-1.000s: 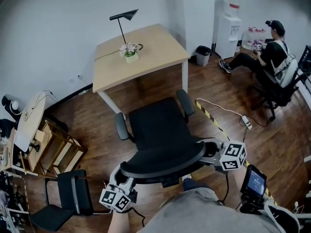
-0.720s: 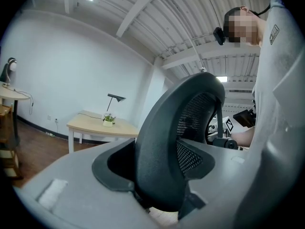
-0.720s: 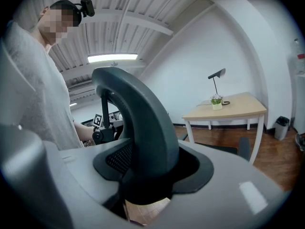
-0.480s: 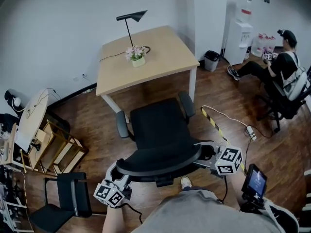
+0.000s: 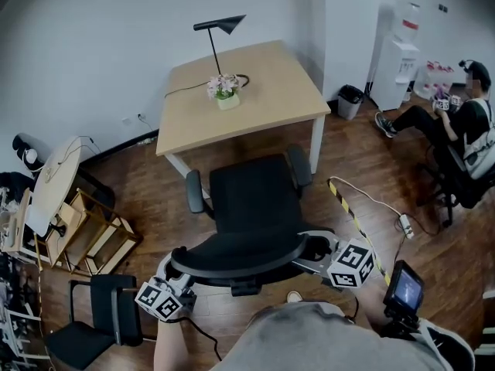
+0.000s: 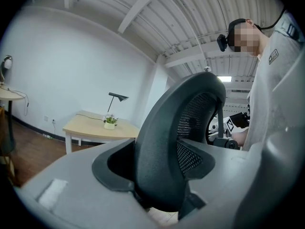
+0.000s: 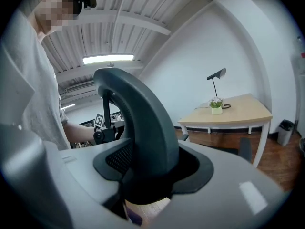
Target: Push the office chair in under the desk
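Note:
The black office chair point(image 5: 255, 195) stands on the wood floor just in front of the light wooden desk point(image 5: 240, 91), its seat facing the desk. Its curved backrest point(image 5: 240, 252) is nearest me. My left gripper point(image 5: 178, 267) clamps the backrest's left end and my right gripper point(image 5: 311, 250) clamps its right end. In the left gripper view the backrest point(image 6: 176, 142) fills the gap of the left gripper point(image 6: 167, 162), with the desk point(image 6: 95, 128) behind. In the right gripper view the backrest point(image 7: 143, 137) likewise sits in the right gripper point(image 7: 147, 168).
A black lamp point(image 5: 220, 25) and a flower pot point(image 5: 226, 91) stand on the desk. A small black chair point(image 5: 116, 308), a wooden rack point(image 5: 93, 234) and a round white table point(image 5: 50, 184) crowd the left. Striped tape point(image 5: 348, 207) and a power strip point(image 5: 406, 224) lie right; a seated person point(image 5: 464, 114) is far right.
The chair has rolled forward towards the desk with both grippers still on its backrest, and I have followed it; the desk's front edge now lies closer to the seat.

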A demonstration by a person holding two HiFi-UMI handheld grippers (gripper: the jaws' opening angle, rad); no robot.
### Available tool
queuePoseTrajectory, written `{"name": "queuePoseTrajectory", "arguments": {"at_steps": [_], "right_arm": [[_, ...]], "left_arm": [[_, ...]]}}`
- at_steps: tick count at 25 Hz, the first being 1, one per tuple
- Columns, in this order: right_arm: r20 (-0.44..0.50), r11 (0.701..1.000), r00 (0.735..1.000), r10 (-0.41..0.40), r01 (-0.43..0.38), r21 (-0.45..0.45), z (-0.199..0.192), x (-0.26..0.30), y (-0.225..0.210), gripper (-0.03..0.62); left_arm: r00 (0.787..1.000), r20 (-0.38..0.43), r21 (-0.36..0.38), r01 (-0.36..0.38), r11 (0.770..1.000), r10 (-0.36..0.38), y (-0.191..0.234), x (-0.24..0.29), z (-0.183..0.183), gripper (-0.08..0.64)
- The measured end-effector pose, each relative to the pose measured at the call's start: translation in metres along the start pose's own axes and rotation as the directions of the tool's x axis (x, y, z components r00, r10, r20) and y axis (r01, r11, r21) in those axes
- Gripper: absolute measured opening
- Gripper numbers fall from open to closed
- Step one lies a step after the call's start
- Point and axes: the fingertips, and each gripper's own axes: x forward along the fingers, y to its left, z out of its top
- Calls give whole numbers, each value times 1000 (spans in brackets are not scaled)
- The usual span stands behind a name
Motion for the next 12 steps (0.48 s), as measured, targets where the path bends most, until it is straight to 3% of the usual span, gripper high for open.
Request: {"name": "queuePoseTrajectory", "arguments": {"at_steps": [12], "right_arm": [[17,1000,1000,-12,12,4,37,43,-62,245]], "left_arm": [[1000,-2,1,10,1000,-10,59,56,26,252]]}}
